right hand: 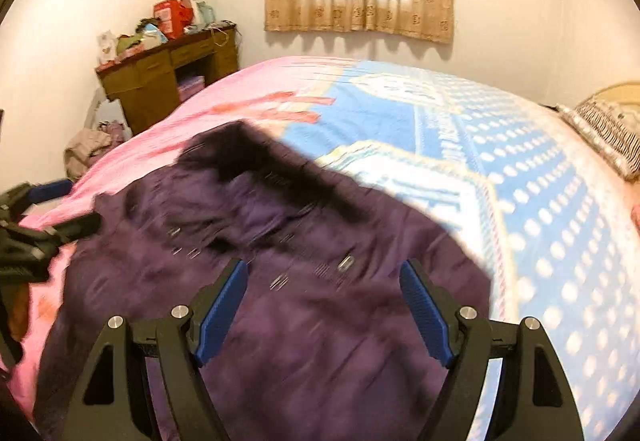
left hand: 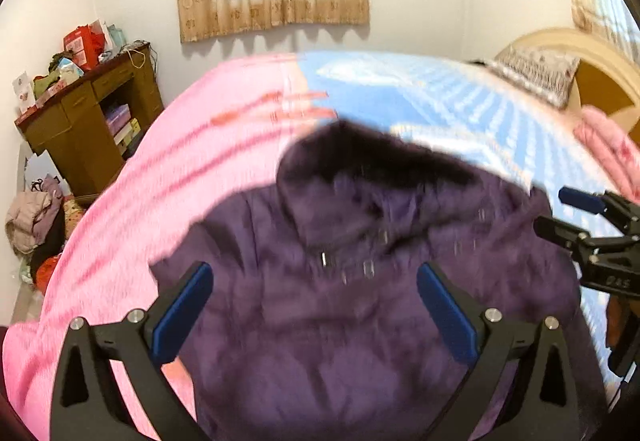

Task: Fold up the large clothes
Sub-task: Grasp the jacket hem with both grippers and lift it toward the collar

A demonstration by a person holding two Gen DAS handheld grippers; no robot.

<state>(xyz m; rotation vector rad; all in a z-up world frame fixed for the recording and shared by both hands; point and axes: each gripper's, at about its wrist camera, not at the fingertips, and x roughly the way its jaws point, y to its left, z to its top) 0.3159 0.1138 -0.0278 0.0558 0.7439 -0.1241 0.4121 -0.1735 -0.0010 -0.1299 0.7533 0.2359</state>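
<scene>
A large dark purple hooded jacket (left hand: 340, 305) with a black fur-trimmed hood (left hand: 380, 157) lies spread on the bed; it also shows in the right wrist view (right hand: 280, 301). My left gripper (left hand: 314, 305) is open above the jacket's body and holds nothing. My right gripper (right hand: 324, 305) is open above the jacket's right part and holds nothing. The right gripper shows in the left wrist view (left hand: 560, 213) at the jacket's right edge. The left gripper shows in the right wrist view (right hand: 68, 205) at the jacket's left edge. Both views are blurred by motion.
The bed has a pink and blue cover (left hand: 180, 169), also in the right wrist view (right hand: 520, 201). A brown desk (left hand: 88, 121) piled with things stands far left against the wall. Clothes lie heaped on the floor (left hand: 36, 217). A pillow (left hand: 540, 77) and headboard (left hand: 600, 81) are at right.
</scene>
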